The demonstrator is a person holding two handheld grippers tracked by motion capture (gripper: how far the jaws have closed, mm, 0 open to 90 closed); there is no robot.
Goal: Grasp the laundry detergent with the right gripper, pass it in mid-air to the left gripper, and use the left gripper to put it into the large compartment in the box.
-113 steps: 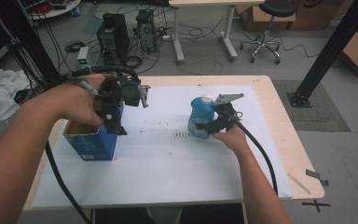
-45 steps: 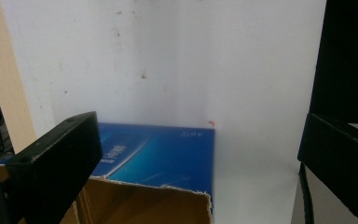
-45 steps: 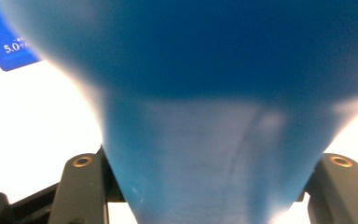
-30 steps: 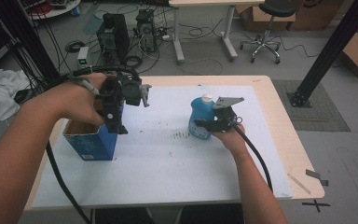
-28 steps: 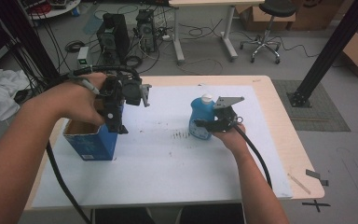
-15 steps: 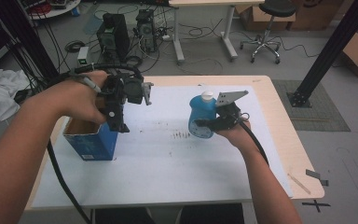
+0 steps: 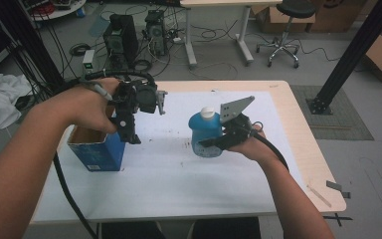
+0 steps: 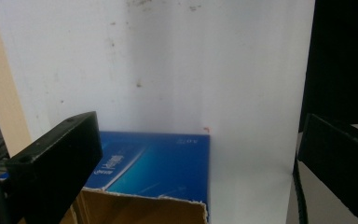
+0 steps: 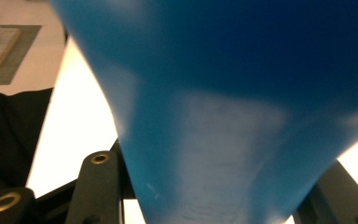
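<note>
Right of the open blue box (image 7: 97,149), your right hand-held gripper (image 7: 214,142) clamped the blue bottle (image 7: 205,133), held clear of the tabletop (image 7: 179,189). Above that box, your left hand-held gripper (image 7: 132,137) stood wide, holding nothing.

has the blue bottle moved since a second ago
Yes. The blue bottle, clamped in the right gripper, has lifted and tilted above the white mat.

Blue bottle (image 7: 205,134) — white cap, upright — right of open blue box (image 7: 95,148).
</note>
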